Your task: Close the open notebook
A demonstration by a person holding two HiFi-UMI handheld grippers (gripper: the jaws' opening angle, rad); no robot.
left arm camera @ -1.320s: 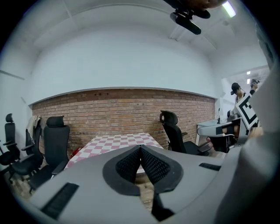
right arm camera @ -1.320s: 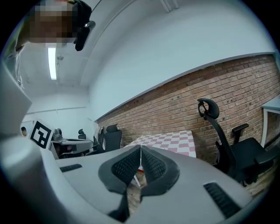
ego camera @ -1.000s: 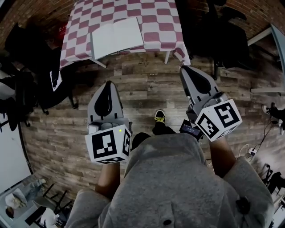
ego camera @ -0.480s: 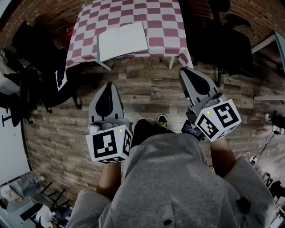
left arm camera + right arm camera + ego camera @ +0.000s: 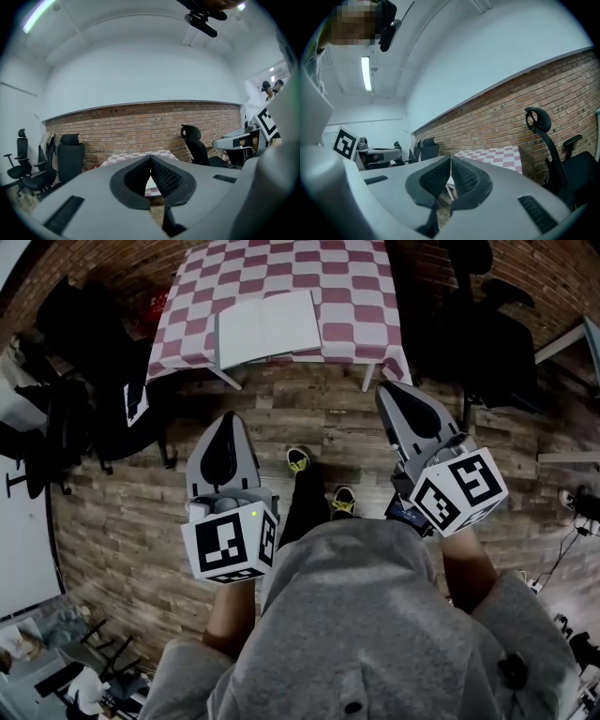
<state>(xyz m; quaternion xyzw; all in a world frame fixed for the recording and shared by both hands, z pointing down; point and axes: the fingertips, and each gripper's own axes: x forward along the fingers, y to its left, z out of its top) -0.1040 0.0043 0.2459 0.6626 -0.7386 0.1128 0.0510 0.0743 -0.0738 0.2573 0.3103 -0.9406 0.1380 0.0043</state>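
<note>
Left tongs [image 5: 226, 418]: clenched, empty, held over the wood floor [image 5: 309, 418], short of the table. Notebook [image 5: 267, 327]: lying open, pages up, on the checked table [image 5: 352, 296], ahead of both tongs and between their lines, well apart from either. Right tongs [image 5: 384, 390]: clenched on nothing, likewise short of the table; closing not begun, with approach, cover lift and fold all left to do.

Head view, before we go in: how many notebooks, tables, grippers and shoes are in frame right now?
open notebook: 1
table, checked cloth: 1
grippers: 2, left gripper and right gripper, both shut and empty
shoes: 2
Total: 6
</note>
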